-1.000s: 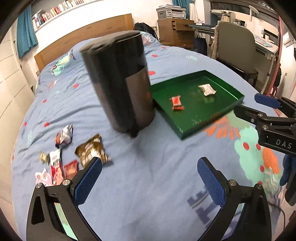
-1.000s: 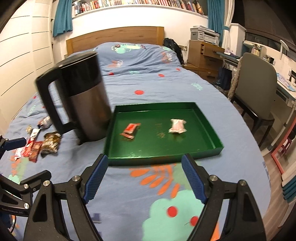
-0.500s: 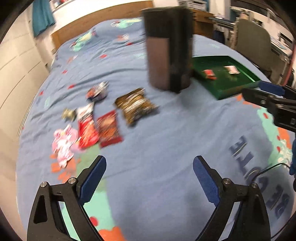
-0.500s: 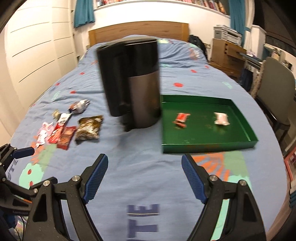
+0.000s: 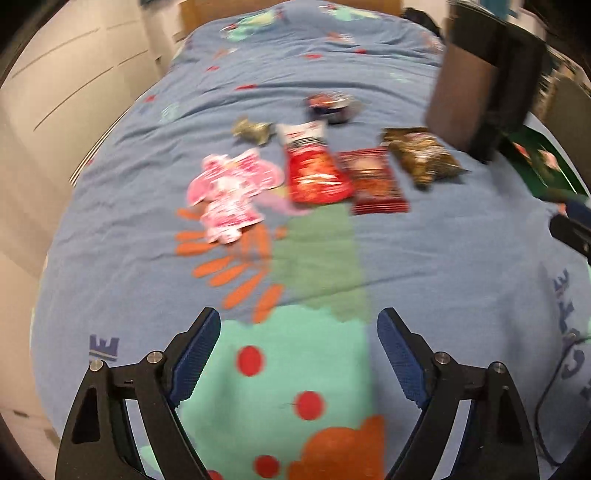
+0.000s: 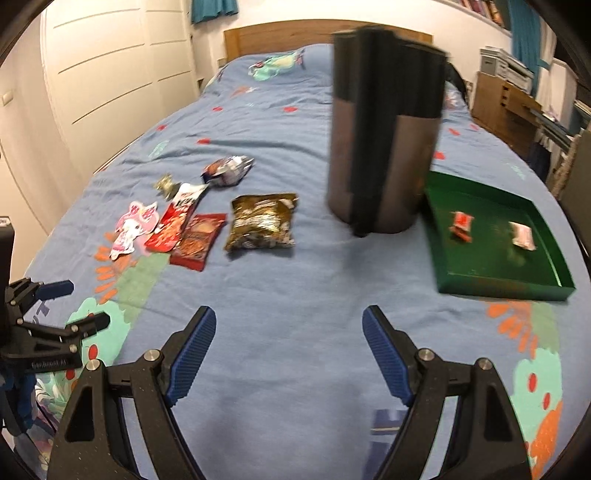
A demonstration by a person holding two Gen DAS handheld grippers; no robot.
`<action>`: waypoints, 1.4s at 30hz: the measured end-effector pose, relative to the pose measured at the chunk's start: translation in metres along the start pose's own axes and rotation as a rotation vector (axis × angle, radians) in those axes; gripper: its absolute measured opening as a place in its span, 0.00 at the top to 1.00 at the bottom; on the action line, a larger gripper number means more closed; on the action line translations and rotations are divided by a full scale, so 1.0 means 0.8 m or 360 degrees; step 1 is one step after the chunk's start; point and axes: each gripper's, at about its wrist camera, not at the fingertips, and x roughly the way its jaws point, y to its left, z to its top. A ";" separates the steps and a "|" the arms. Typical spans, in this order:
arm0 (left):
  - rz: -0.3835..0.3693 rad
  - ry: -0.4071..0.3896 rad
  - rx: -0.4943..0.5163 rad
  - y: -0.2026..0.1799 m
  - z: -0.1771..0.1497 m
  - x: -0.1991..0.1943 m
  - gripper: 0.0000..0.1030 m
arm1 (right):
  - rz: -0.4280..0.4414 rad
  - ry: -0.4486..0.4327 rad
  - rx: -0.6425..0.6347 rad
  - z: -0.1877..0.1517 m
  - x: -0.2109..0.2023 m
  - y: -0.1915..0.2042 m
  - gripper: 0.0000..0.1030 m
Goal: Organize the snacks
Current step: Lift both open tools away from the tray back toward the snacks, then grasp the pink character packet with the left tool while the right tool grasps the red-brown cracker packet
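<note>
Several snack packets lie loose on the blue bedspread: a pink packet (image 5: 229, 188), a red-and-white packet (image 5: 314, 170), a dark red packet (image 5: 373, 181), a gold-brown packet (image 5: 421, 155) (image 6: 264, 221), a small gold candy (image 5: 253, 129) and a silver-red packet (image 5: 330, 105). A green tray (image 6: 554, 258) at the right holds a red candy (image 6: 461, 225) and a pink-white candy (image 6: 522, 236). My left gripper (image 5: 299, 354) is open and empty, above the bedspread short of the packets. My right gripper (image 6: 290, 354) is open and empty, facing the kettle.
A black-and-steel kettle (image 6: 384, 125) stands between the packets and the tray. The bed's wooden headboard (image 6: 280, 33) is at the far end, white wardrobes (image 6: 103, 74) to the left, a wooden cabinet (image 6: 506, 103) to the right.
Both grippers have swung left: the loose packets now sit in the middle of the left wrist view, and the kettle and tray have shifted to the right. Both stay open.
</note>
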 end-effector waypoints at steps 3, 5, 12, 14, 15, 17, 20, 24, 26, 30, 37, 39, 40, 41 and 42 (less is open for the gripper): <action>0.0028 0.0007 -0.0066 0.025 0.004 0.010 0.19 | 0.0023 0.0022 -0.0025 0.004 0.015 0.015 0.00; 0.0038 0.0014 -0.0111 0.042 0.010 0.019 0.19 | 0.0034 0.0034 -0.0032 0.008 0.025 0.023 0.00; 0.0054 0.0005 -0.0242 0.085 0.045 0.048 0.19 | 0.0038 0.0056 -0.0044 0.029 0.061 0.040 0.00; 0.0050 0.0001 -0.0276 0.094 0.055 0.055 0.19 | 0.0048 0.0060 -0.0052 0.037 0.072 0.044 0.00; 0.0047 0.0001 -0.0288 0.098 0.059 0.059 0.19 | 0.0054 0.0060 -0.0056 0.041 0.077 0.047 0.00; 0.0045 0.0001 -0.0301 0.105 0.069 0.070 0.19 | 0.0101 0.0064 -0.0052 0.047 0.086 0.053 0.00; 0.0025 0.0020 -0.0326 0.113 0.078 0.084 0.23 | 0.0169 0.0070 -0.0043 0.054 0.098 0.066 0.00; -0.0014 0.0043 -0.0354 0.119 0.084 0.100 0.24 | 0.0249 0.0106 -0.0014 0.066 0.123 0.087 0.00; -0.0023 0.0050 -0.0355 0.119 0.085 0.104 0.24 | 0.0257 0.0128 0.0004 0.071 0.134 0.095 0.00; -0.0051 0.0079 -0.0387 0.124 0.087 0.118 0.24 | 0.0274 0.0194 0.0097 0.078 0.159 0.099 0.02; -0.0081 0.0088 -0.0381 0.117 0.085 0.126 0.24 | 0.0284 0.0282 0.0268 0.080 0.193 0.100 0.13; -0.0074 0.0098 -0.0379 0.116 0.086 0.130 0.24 | 0.0274 0.0294 0.0291 0.079 0.198 0.100 0.16; -0.0068 0.0106 -0.0380 0.115 0.086 0.131 0.24 | 0.0272 0.0299 0.0304 0.080 0.201 0.101 0.16; -0.0069 0.0111 -0.0388 0.115 0.085 0.132 0.24 | 0.0267 0.0303 0.0310 0.081 0.203 0.102 0.16; -0.0069 0.0114 -0.0394 0.114 0.084 0.132 0.24 | 0.0261 0.0304 0.0312 0.081 0.203 0.102 0.16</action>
